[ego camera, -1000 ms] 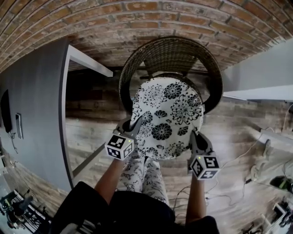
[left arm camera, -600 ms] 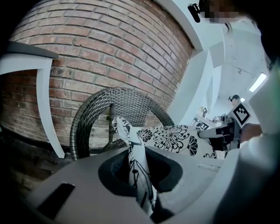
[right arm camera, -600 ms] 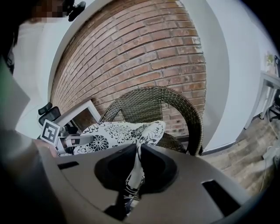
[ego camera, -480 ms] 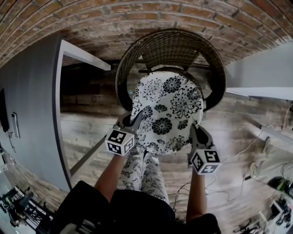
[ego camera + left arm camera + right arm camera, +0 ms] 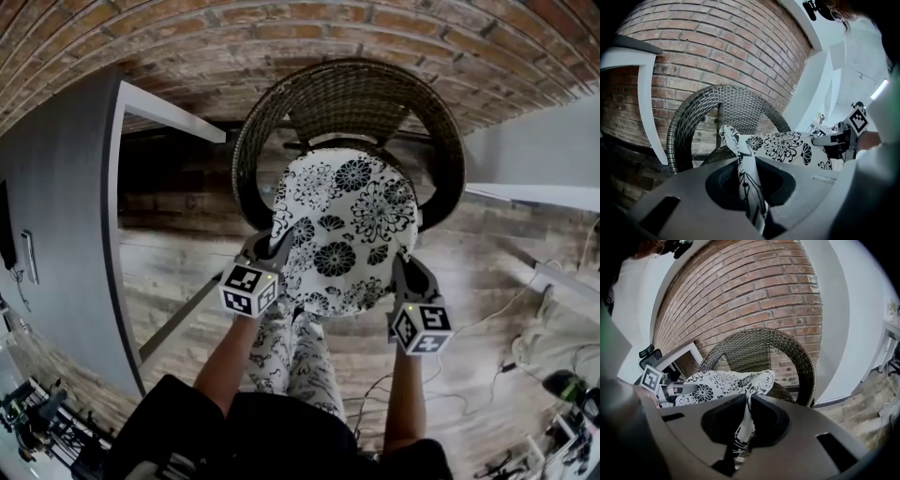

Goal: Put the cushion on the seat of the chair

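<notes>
A round white cushion (image 5: 342, 230) with black flowers hangs in the air over the seat of a dark wicker chair (image 5: 349, 103). My left gripper (image 5: 272, 255) is shut on the cushion's left edge (image 5: 746, 187). My right gripper (image 5: 400, 272) is shut on its right edge (image 5: 743, 430). The cushion (image 5: 785, 147) (image 5: 722, 380) stretches flat between both grippers, in front of the chair's curved back (image 5: 736, 105) (image 5: 764, 350). The seat is mostly hidden beneath it.
A brick wall (image 5: 281, 33) stands behind the chair. A white-edged table (image 5: 173, 117) is at the left and a white surface (image 5: 534, 192) at the right. The floor (image 5: 187, 281) is wood plank, with cables (image 5: 487, 319) at the right. The person's patterned trousers (image 5: 291, 361) show below.
Both grippers have carried the cushion a little farther forward over the chair; the chair looks closer in both gripper views. The grips are unchanged.
</notes>
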Tool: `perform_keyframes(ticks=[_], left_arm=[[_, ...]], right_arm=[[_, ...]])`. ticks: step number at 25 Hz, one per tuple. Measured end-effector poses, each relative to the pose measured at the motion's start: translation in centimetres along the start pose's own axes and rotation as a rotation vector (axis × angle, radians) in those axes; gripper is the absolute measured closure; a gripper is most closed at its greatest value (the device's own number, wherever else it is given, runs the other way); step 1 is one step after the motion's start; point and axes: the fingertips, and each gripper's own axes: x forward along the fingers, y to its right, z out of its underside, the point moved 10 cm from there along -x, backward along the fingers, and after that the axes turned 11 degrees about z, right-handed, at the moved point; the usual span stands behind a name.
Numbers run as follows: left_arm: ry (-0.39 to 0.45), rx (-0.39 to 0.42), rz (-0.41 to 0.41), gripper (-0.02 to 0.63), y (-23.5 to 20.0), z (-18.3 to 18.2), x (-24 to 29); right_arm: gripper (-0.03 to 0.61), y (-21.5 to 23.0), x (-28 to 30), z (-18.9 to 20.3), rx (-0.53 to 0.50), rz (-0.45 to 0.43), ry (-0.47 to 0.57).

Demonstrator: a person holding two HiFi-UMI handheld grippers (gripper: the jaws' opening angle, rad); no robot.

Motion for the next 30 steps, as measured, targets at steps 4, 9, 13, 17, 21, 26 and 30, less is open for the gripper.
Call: perform_keyframes(ticks=[4,9,13,17,21,26,30], left_arm=[[-0.011,-0.005,0.001,0.595,0.0,0.2,0.9],[-0.019,-0.01,-0.002,0.595,-0.3,0.5,2.1],[-0.03,-0.008,-0.001,0.595,-0.7,0.8,2.7],[-0.046,-0.009,0.008,0.595,-0.8,1.2,3.4],[-0.046,-0.025,-0.004,0.595,-1.1,1.5,3.8],[-0.045,-0.031,-0.014,0.595,-1.5,1.5,4.6],[-0.044,-0.042,-0.019,0.595,-2.0,1.8,5.6]], right_arm=[[0.551,0.6,0.7,0.3,-0.008,0.003,-0.01],[0.551,1.4,1.7,0.5,-0.017,0.012,-0.019],[0.551,1.6,2.4,0.7,-0.022,0.011,-0.028],[0.551,1.9,3.2,0.7,-0.034,0.012,-0.036],[0.551,2.1,3.9,0.7,-0.038,0.018,-0.038],[0.551,2.6,4.9,0.8,-0.049,0.031,-0.045],[0.551,3.1,5.9,1.1,-0.056,0.051,-0.053]])
